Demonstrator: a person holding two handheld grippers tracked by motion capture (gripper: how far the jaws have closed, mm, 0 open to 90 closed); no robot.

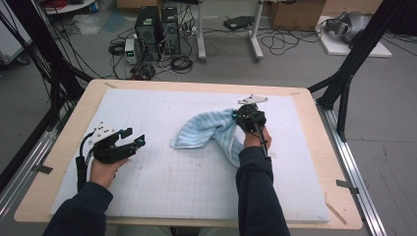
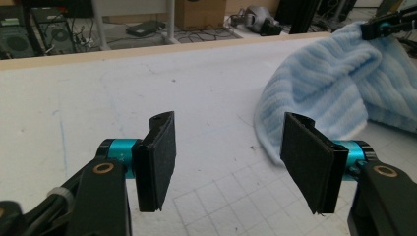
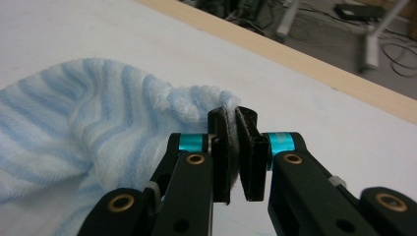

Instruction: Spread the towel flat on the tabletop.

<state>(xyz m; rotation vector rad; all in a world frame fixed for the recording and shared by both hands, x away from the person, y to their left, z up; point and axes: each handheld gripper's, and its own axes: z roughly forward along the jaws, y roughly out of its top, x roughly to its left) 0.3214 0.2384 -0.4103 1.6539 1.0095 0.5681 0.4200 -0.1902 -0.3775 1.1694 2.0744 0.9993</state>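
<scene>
A light blue striped towel (image 1: 209, 129) lies bunched near the middle of the white mat (image 1: 162, 172). My right gripper (image 1: 240, 115) is shut on the towel's far edge and lifts it a little off the mat. The right gripper view has the towel (image 3: 83, 118) draping left from the pinched jaws of the right gripper (image 3: 235, 152). My left gripper (image 1: 133, 139) hovers over the mat's left part, open and holding nothing. Ahead of the open left gripper (image 2: 231, 162), in its own view, the towel (image 2: 334, 93) sits to the right, and the right gripper (image 2: 381, 27) grips its top.
The mat covers a wooden table (image 1: 74, 123) with a bare rim all round. Black frame posts (image 1: 354, 59) stand at the table's right and left corners. On the floor beyond are computer towers (image 1: 157, 29), cables and a cardboard box (image 1: 295, 14).
</scene>
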